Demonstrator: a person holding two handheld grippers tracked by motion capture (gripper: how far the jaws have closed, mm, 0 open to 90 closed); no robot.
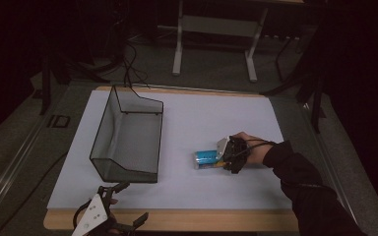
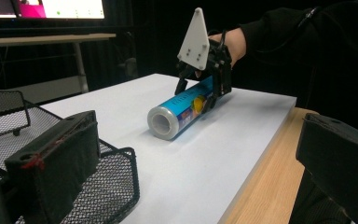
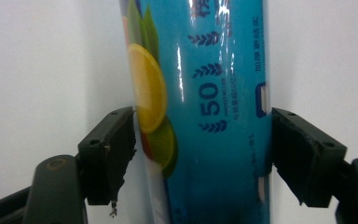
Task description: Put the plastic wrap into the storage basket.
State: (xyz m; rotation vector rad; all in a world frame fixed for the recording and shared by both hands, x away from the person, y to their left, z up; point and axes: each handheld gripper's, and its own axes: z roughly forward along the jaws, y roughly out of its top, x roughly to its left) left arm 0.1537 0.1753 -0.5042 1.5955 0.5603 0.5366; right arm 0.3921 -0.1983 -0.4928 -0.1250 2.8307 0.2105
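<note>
Right gripper view is showing the right gripper (image 3: pixel 200 154) straddling the roll (image 3: pixel 205 93), one pad (image 3: pixel 114 154) on each side of the blue wrapper. Both pads are sitting at the film's edge, looking like a pinch across the barrel, though I can't tell how hard they are pressing.

Roll is lying on its side on the white board (image 1: pixel 187 189), right of centre, well apart from the basket (image 1: pixel 128 135). Judging by the hollow core end in the left gripper view (image 2: pixel 164 122), it's likely light and stiff, a wrapped tube. Glossy film is looking slippery, and a round barrel is prone to rolling or twisting out. Gripping mid-barrel across the diameter, as now, is looking sound.

Left gripper (image 1: pixel 109 212) is waiting at the near board edge with jaws spread and nothing between them, just beside the basket's near corner.

Nothing is lying between roll and basket. The basket's wire rim is the one thing needing clearance.
</note>
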